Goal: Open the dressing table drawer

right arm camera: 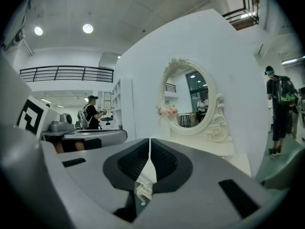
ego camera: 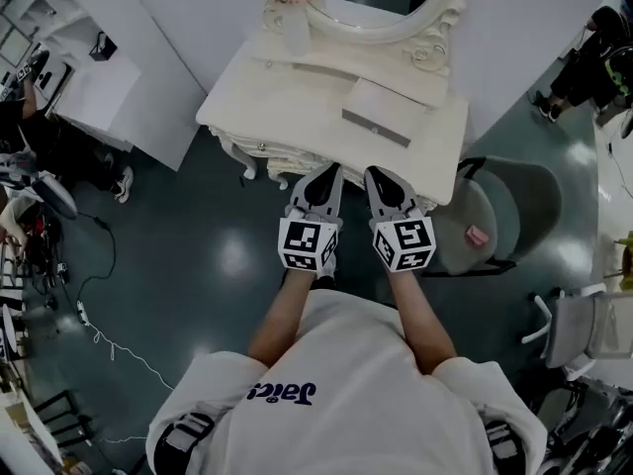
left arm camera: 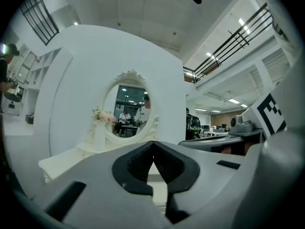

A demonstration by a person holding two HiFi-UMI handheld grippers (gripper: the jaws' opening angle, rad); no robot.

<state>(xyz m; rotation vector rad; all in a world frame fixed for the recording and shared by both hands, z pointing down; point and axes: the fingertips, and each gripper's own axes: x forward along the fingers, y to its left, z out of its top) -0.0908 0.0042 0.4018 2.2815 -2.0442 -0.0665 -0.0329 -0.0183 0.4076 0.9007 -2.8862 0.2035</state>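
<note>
The person wears a white short-sleeved T-shirt with dark blue script lettering across the chest (upside down as the head view catches it). Dark strap-like pieces show at each shoulder. The left gripper and right gripper have pale grey shells that taper to a point, dark along their inner edges. Each carries a white cube printed with black square markers. In the gripper views a broad grey shell frames black ribbed fingers, with dark rectangular slots to either side.
</note>
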